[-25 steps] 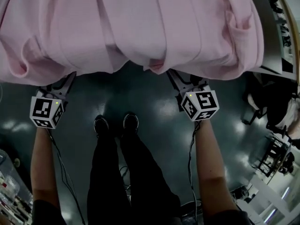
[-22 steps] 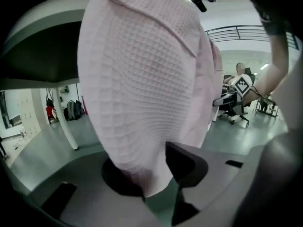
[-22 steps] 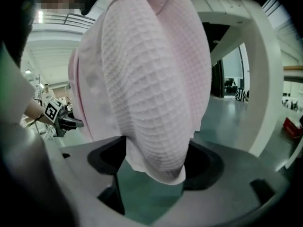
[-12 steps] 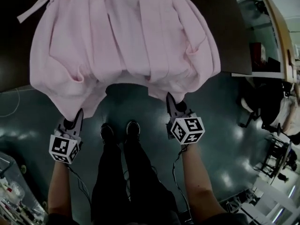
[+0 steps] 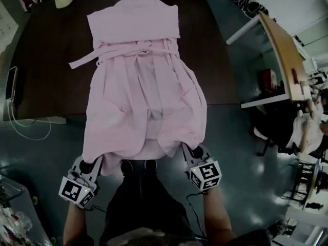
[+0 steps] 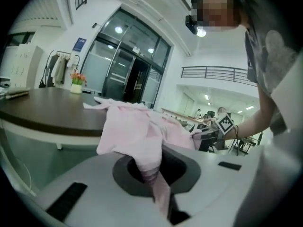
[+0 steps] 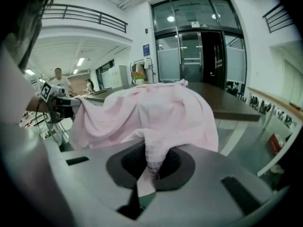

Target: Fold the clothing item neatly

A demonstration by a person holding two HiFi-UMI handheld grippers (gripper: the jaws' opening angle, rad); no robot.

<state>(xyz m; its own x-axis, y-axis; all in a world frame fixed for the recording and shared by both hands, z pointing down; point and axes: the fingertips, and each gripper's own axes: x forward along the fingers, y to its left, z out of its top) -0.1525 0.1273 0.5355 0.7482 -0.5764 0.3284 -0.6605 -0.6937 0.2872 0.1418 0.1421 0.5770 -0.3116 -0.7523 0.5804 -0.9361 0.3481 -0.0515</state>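
- While both grippers clamp the hem [image 5: 148, 148], the robe [image 5: 136, 91] lies lengthwise on the table [image 5: 46, 86]. Its collar is toward the table's far end and its skirt spills over the table's near edge.
- Left gripper [image 5: 94, 164] is pressed tight on one hem corner, just off the table's near edge. Pink cloth runs straight through its jaws.
- Right gripper [image 5: 188, 151] has just been closing its jaws and now pinches the other hem corner, also just off that near edge.
- Sash [image 5: 105, 55] is tied across the waist, with one loose end trailing toward the table's left side.
- Step in hand, as I judge it: carry the hem toward the table's far end and lay it over the upper half.
- Keep both grippers level with each other and equally spread, so the hem travels taut and straight.
- Lift high enough for the skirt to clear the table's near edge without dragging the upper half along.
- The skirt looks bunched, so a gentle outward pull before laying it down should smooth the pleats.
- Set the corners square with the table's sides, and let go only once the cloth rests flat.
- Risks: a corner may slip from its pinch, or the loose sash end may get trapped in the fold.
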